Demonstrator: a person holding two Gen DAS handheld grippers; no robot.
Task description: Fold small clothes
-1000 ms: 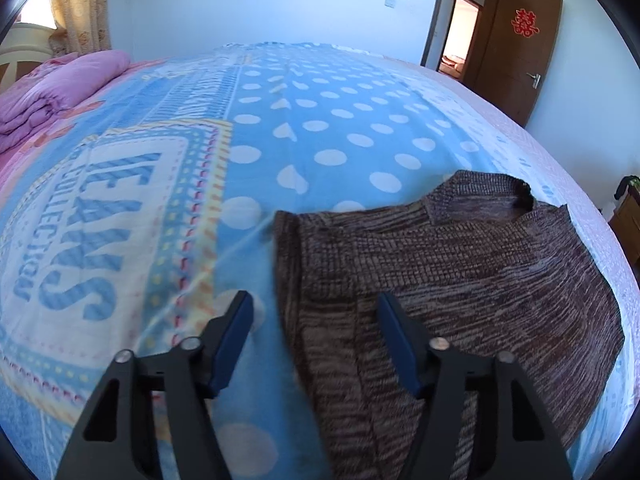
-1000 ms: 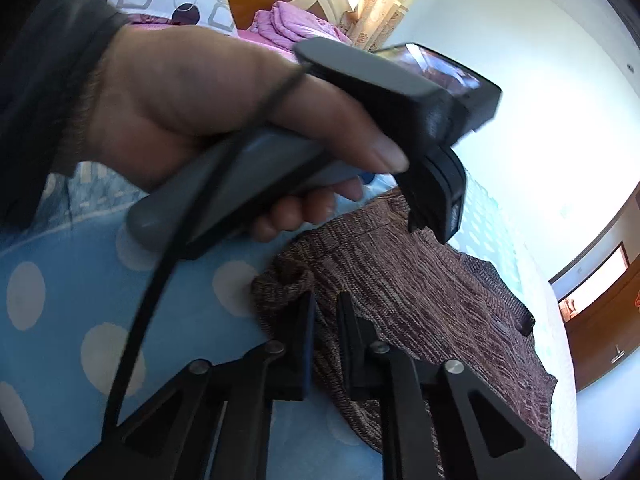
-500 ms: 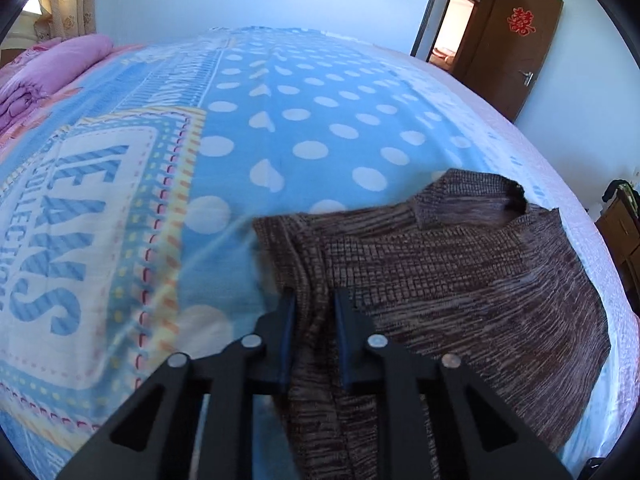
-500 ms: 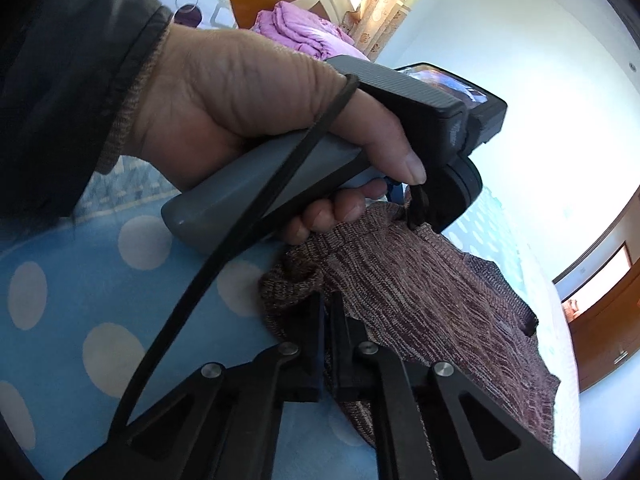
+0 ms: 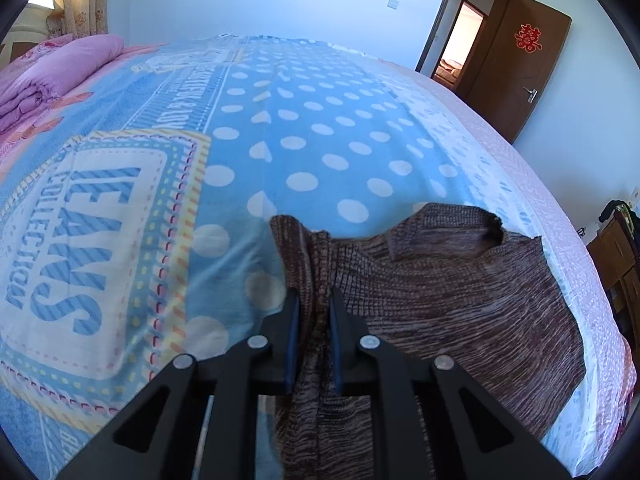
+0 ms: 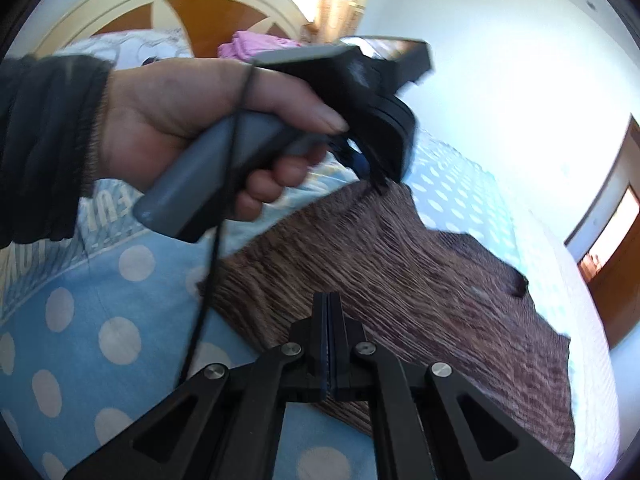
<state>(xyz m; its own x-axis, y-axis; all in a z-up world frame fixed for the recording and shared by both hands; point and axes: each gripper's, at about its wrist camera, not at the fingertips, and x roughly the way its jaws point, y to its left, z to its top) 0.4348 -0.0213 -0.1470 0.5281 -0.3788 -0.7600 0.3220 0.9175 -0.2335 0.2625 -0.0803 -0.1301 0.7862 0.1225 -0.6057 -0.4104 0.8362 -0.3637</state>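
Observation:
A brown knitted sweater (image 5: 460,304) lies on the blue polka-dot bed cover (image 5: 320,140), collar toward the far right. My left gripper (image 5: 312,300) is shut on the sweater's left edge, and the cloth bunches up between the jaws. In the right wrist view the sweater (image 6: 420,280) is lifted and stretched. My right gripper (image 6: 328,300) is shut on its near edge. The left gripper's body (image 6: 360,92), held by a hand, grips the sweater's far edge above it.
A folded pink quilt (image 5: 52,68) lies at the far left of the bed. A wooden headboard (image 6: 180,12) and a pillow are behind the hand. A brown door (image 5: 516,68) stands open at the far right. Dark furniture (image 5: 616,256) is beside the bed's right edge.
My left gripper closed on the sweater's left edge and pulled it up. My right gripper closed fully on the near edge. The sweater now hangs stretched between both grippers.

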